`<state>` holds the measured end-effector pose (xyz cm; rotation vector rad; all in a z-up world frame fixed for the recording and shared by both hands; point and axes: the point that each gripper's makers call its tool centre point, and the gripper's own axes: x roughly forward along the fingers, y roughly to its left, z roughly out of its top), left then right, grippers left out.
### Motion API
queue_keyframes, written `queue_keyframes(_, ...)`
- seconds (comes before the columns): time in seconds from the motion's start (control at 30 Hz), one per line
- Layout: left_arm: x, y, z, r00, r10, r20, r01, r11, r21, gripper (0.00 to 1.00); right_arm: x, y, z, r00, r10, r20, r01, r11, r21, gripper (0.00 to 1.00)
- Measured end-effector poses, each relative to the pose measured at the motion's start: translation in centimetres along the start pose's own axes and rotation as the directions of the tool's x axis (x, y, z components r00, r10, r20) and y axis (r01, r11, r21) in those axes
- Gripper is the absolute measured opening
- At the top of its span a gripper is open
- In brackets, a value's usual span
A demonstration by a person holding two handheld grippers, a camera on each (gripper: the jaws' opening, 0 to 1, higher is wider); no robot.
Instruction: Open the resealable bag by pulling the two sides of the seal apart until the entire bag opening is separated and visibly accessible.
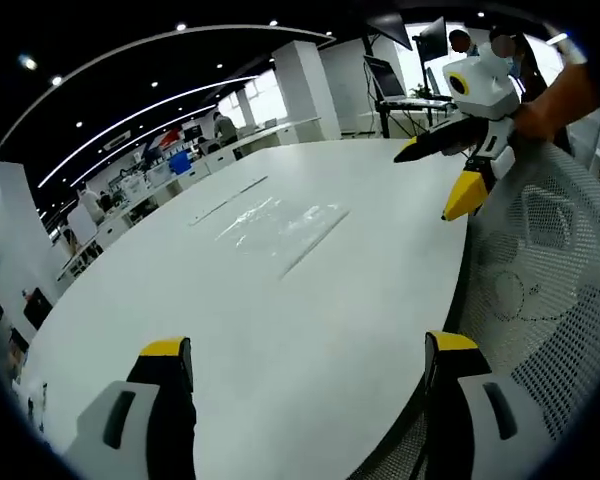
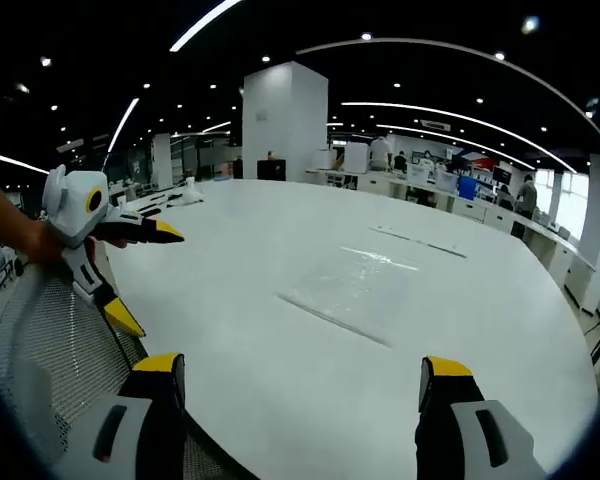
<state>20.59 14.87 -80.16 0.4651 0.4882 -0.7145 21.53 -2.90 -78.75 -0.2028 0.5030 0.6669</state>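
Observation:
A clear resealable bag (image 1: 280, 225) lies flat on the white table (image 1: 230, 320), its seal strip a thin line along one edge. My left gripper (image 1: 308, 346) hovers over the near table edge, jaws wide open and empty, well short of the bag. In the left gripper view my right gripper (image 1: 435, 175) comes in from the upper right, held by a hand, open, above the table edge. The right gripper view shows the bag (image 2: 365, 280) ahead, my right gripper (image 2: 302, 365) open with nothing in it, and my left gripper (image 2: 148, 278) at the left, open.
A white mesh chair back (image 1: 550, 270) stands against the table's edge, seen also as mesh (image 2: 50, 340) in the right gripper view. A white pillar (image 2: 285, 125), desks with monitors and people stand far behind the table.

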Motion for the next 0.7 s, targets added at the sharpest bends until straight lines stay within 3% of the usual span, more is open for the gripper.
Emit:
queue_keyframes(0.1, 0.3, -0.3, -0.4, 0.999, -0.019, -0.025, 0.020, 0.999, 0.026, 0.94, 0.1, 0.0, 0.3, 1.000, 0.006, 0.007, -0.006, 1.000, -0.006, 0.97)
queue_keyframes(0.4, 0.4, 0.6, -0.4, 0.999, 0.017, -0.034, -0.016, 0.999, 0.032, 0.92, -0.2, -1.1, 0.9, 0.999, -0.036, 0.040, 0.036, 0.999, 0.010, 0.93)
queue_keyframes(0.7, 0.4, 0.9, -0.6, 0.999, 0.033, -0.036, -0.032, 0.999, 0.023, 0.91, 0.0, -0.8, 0.5, 1.000, -0.021, 0.019, 0.021, 1.000, -0.005, 0.94)
